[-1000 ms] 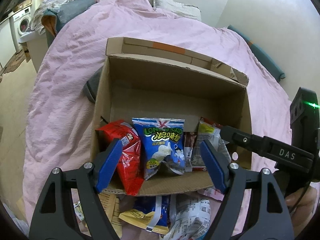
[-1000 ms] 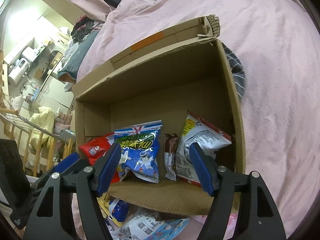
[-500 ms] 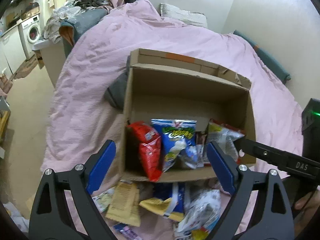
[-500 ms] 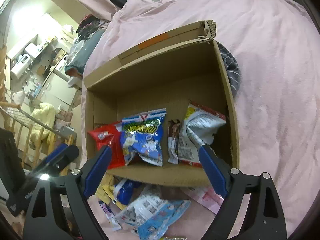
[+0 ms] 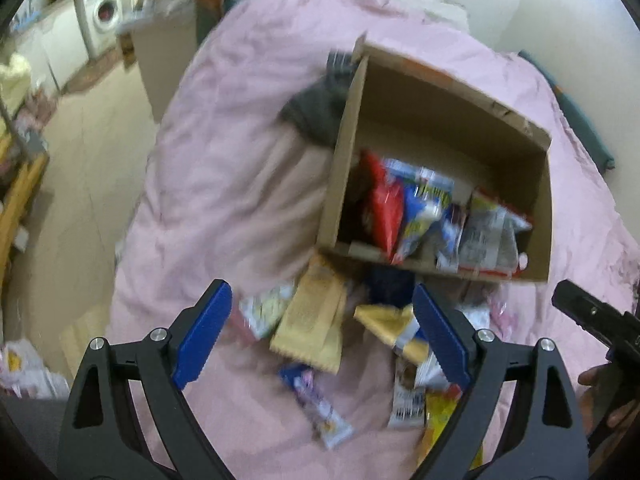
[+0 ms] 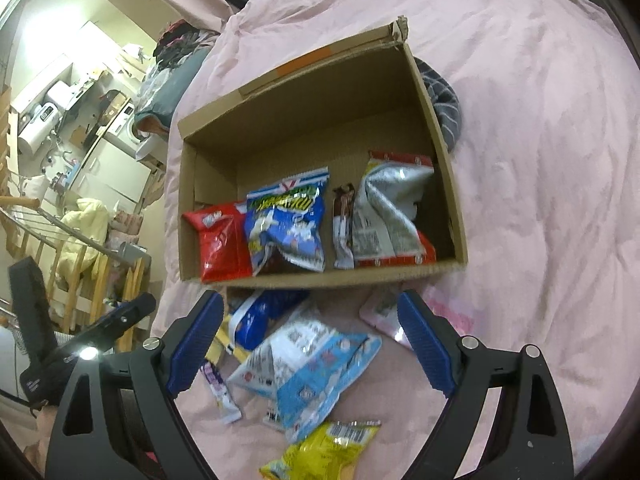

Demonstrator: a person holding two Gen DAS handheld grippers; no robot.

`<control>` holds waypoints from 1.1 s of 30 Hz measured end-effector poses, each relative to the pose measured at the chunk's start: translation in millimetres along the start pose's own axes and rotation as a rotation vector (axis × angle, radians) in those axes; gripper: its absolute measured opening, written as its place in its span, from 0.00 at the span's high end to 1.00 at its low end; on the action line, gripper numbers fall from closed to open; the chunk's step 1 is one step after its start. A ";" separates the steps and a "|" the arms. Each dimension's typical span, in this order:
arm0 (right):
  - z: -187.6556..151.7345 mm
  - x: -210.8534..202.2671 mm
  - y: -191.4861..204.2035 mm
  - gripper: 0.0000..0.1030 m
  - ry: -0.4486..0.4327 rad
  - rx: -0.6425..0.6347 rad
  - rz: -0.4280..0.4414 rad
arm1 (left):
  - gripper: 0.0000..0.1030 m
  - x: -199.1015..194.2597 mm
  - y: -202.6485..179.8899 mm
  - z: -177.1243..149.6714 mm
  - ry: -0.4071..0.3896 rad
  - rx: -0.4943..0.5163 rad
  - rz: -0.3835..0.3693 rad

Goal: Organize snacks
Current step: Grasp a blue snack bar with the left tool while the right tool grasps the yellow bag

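Observation:
A cardboard box (image 6: pixel 448 184) (image 5: pixel 344 148) lies on a pink bed. Along its near wall stand a red bag (image 6: pixel 218 236) (image 5: pixel 382 212), a blue chip bag (image 6: pixel 286 220) (image 5: pixel 420 208), a thin brown bar (image 6: pixel 343 224) and a silver-and-red bag (image 6: pixel 394 208) (image 5: pixel 492 236). Loose snacks lie before the box: a tan packet (image 5: pixel 314 320), a yellow-and-white packet (image 5: pixel 390 326), a light-blue bag (image 6: pixel 316 364), a yellow bag (image 6: pixel 332 448), a pink packet (image 6: pixel 382 312). My left gripper (image 5: pixel 322 332) and right gripper (image 6: pixel 310 338) hover open above this pile, holding nothing.
A grey striped cloth (image 6: pixel 444 100) lies behind the box. The bed's left edge drops to a floor with a washing machine (image 5: pixel 102 16) and shelves. A wooden rack (image 6: pixel 72 272) stands left of the bed. A hand (image 5: pixel 600 396) holds the other gripper at right.
Both grippers pulled back from the box toward the loose pile and their jaws spread wider. The left view swung left and is now blurred. The bags stayed upright in the box.

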State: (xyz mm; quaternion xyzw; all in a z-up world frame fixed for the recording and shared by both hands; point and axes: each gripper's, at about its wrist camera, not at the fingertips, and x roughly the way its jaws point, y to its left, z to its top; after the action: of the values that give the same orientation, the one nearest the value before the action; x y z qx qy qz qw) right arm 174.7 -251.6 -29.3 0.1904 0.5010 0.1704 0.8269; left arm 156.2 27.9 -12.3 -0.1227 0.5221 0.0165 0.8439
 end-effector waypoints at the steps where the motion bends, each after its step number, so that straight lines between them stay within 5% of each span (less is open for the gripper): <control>1: -3.7 -0.7 0.0 0.12 0.005 0.000 -0.004 | 0.13 4.2 3.4 -6.3 0.032 -0.014 0.007; 5: -21.1 1.3 -2.1 0.12 0.052 0.001 -0.040 | 0.16 21.5 12.2 -34.9 0.134 -0.071 0.009; 10: -46.5 9.9 -12.1 0.12 0.145 0.016 -0.076 | 0.36 48.7 14.7 -62.2 0.258 -0.110 0.027; 18: -89.8 36.0 -22.3 0.12 0.356 0.111 0.026 | 0.54 65.2 -3.2 -75.8 0.303 -0.035 0.069; 28: -105.3 69.1 -9.3 0.12 0.465 0.011 -0.066 | 0.87 73.0 -6.3 -83.9 0.348 -0.032 0.078; 33: -104.0 66.2 -6.6 0.43 0.462 -0.052 -0.105 | 0.87 67.5 3.3 -86.5 0.346 -0.017 0.070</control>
State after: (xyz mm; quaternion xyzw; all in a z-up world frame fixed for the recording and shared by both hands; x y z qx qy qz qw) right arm 111.5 -211.1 -127.3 0.0987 0.6814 0.1789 0.7028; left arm 110.4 4.9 -109.4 -0.1126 0.6632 0.0288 0.7394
